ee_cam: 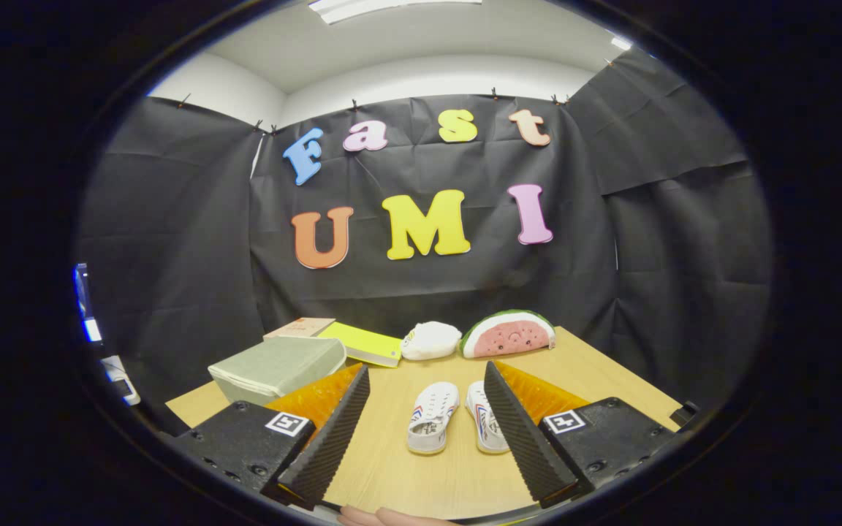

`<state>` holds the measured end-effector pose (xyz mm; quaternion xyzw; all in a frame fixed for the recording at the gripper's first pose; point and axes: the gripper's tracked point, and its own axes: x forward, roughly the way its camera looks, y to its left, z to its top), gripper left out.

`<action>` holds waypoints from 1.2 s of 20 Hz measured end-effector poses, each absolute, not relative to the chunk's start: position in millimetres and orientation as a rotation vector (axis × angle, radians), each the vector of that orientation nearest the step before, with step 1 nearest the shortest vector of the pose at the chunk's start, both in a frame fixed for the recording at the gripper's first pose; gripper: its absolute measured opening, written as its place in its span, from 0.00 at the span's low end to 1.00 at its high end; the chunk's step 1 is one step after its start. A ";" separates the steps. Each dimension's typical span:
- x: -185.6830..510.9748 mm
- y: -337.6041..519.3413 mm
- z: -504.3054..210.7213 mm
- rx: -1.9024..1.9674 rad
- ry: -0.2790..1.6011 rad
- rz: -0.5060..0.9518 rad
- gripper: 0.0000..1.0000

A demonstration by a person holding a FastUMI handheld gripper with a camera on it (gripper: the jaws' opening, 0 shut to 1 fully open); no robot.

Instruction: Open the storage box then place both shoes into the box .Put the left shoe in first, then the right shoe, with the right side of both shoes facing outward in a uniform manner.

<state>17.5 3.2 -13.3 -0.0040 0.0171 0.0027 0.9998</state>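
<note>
White shoe pair (457, 416) side by side on table; grey storage box (278, 367) closed, lying apart.

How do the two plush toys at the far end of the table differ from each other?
The watermelon plush is a pink half-round slice with a green rind; the white plush is a plain rounded lump. The watermelon plush is wider and a little taller than the white plush. Both lie side by side on the table, beyond the shoes and the open gripper.
</note>
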 end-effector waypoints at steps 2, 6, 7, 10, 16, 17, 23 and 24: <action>25.4 10.8 -20.4 -0.005 0.054 0.023 1.00; 49.2 22.4 -35.4 0.010 0.099 0.071 1.00; 57.3 25.0 -39.4 0.013 0.117 0.085 1.00; 86.1 29.2 -49.6 0.022 0.182 0.117 1.00; 141.8 50.7 -49.9 0.077 0.259 0.213 1.00; 150.8 56.5 -50.0 0.092 0.272 0.236 1.00; 207.4 99.4 -64.5 0.246 0.391 0.424 1.00; 213.8 109.8 -69.9 0.296 0.444 0.474 1.00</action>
